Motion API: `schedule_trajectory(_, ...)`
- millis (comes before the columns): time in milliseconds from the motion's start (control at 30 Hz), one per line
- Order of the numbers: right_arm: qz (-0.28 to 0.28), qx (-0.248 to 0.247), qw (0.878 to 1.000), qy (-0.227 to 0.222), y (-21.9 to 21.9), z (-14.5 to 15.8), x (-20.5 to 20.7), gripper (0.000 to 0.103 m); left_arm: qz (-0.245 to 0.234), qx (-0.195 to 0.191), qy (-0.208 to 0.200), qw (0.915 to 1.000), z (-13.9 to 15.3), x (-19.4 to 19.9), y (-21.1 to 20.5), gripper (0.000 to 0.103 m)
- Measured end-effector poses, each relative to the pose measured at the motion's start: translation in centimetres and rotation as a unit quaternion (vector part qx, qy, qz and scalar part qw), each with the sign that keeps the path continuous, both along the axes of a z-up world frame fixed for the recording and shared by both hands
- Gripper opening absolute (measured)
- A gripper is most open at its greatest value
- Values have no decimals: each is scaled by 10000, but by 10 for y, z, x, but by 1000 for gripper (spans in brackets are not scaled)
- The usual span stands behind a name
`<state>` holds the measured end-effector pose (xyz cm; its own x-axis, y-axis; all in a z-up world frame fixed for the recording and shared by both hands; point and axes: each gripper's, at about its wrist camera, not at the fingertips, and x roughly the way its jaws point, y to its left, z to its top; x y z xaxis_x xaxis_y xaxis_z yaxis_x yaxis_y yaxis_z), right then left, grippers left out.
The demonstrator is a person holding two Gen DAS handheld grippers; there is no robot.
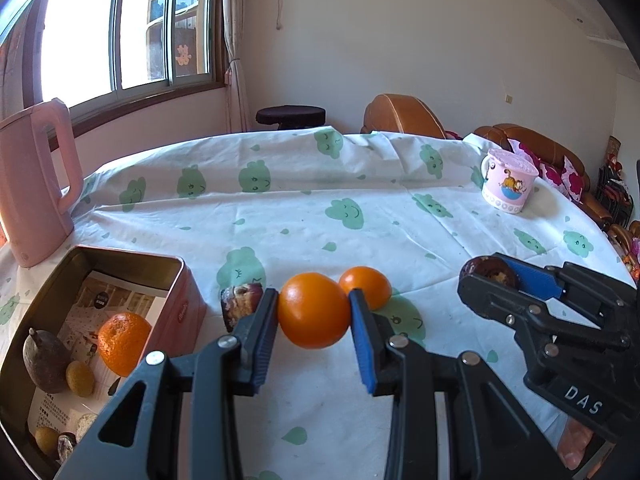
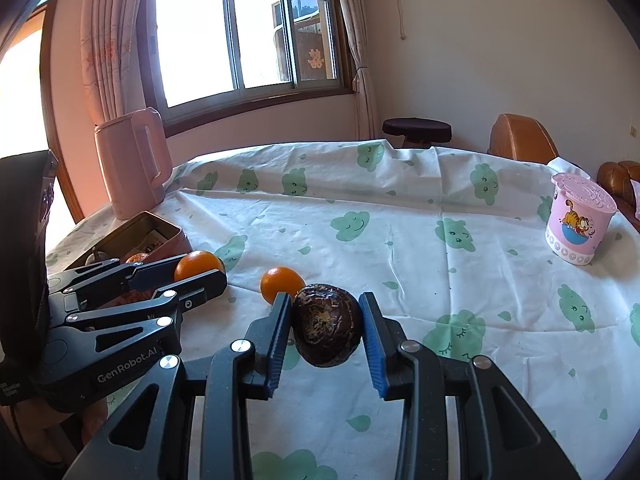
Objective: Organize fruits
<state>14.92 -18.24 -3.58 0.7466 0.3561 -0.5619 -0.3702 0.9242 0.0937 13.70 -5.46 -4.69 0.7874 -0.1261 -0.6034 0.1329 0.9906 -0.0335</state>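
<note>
Round table draped in white cloud-print cloth [image 1: 360, 184], window [image 1: 120, 28] far left, orange [image 1: 314, 311] clamped by left gripper [image 1: 313, 322], dark passion fruit [image 2: 327, 325] gripped by right gripper [image 2: 325, 334], pink tin [image 1: 182, 292] near left.

Daylight enters through the sliding glass window [image 1: 120, 36] [image 2: 240, 36], whose panes are overexposed to plain white in both views. The white tablecloth with green cloud prints [image 1: 320, 208] [image 2: 400, 232] is evenly and brightly lit; objects right of the window cast soft, short shadows away from it. Fisheye distortion bends the window frame and table edge. Dark vignetting fills the frame corners. Focus is sharp at centre, slightly soft toward the edges.
</note>
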Motion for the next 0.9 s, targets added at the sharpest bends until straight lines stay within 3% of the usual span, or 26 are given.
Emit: schedule_trajectory(900, -49, 57, 9989, -465, -2, 9, -16, 37, 133, 79, -527, 9985, 10, -17, 0, 37)
